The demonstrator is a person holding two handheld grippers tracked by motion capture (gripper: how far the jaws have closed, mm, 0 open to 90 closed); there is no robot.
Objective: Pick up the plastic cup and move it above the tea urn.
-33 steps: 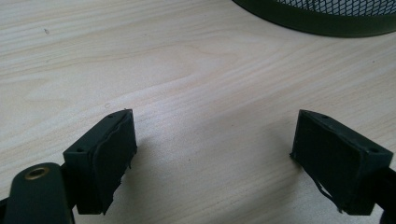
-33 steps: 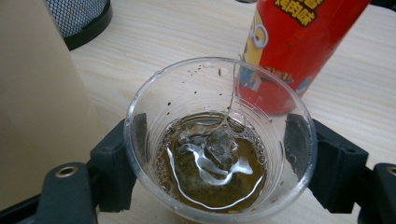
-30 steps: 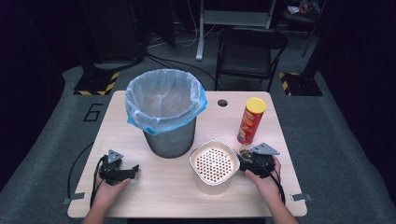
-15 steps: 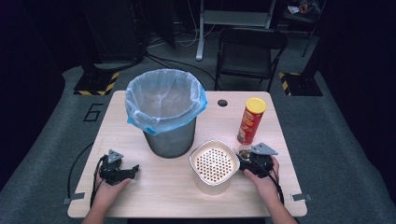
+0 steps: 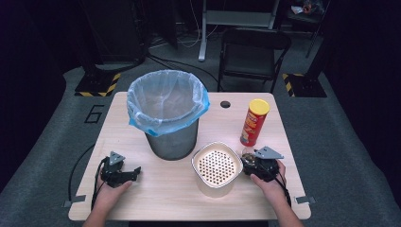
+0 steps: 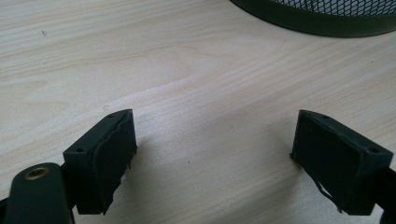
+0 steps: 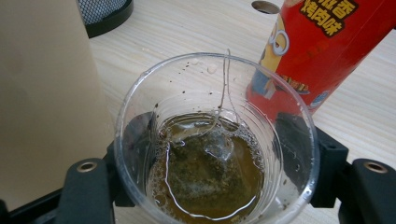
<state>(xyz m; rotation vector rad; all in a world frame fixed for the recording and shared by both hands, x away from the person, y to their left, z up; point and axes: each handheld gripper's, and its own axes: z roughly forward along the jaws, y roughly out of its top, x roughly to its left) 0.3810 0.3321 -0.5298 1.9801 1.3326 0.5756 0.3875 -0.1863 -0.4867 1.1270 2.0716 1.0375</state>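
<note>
Hands rest at both near corners of a pale wooden table (image 5: 156, 189) in the high view: the left gripper (image 5: 137, 170) lies idle on the bare wood, while the right gripper (image 5: 245, 164) sits between a cream perforated-top container (image 5: 216, 168) and a red chip can (image 5: 253, 122), just behind it. A mesh bin lined with a blue-rimmed bag (image 5: 166, 113) stands at centre.

From the left gripper view, the jaws stand wide apart over bare wood, holding nothing.

From the right gripper view, a clear plastic cup (image 7: 140, 135) sits between the jaws, which have just been closing; the pads appear to meet its walls, though the curved plastic blurs the contact. Inside, a tea bag (image 7: 210, 163) on its string soaks in brownish liquid. Thin and easily crushed, likely wet and slippery, the cup looks best held low and kept upright with a light squeeze, since it could spill.
</note>
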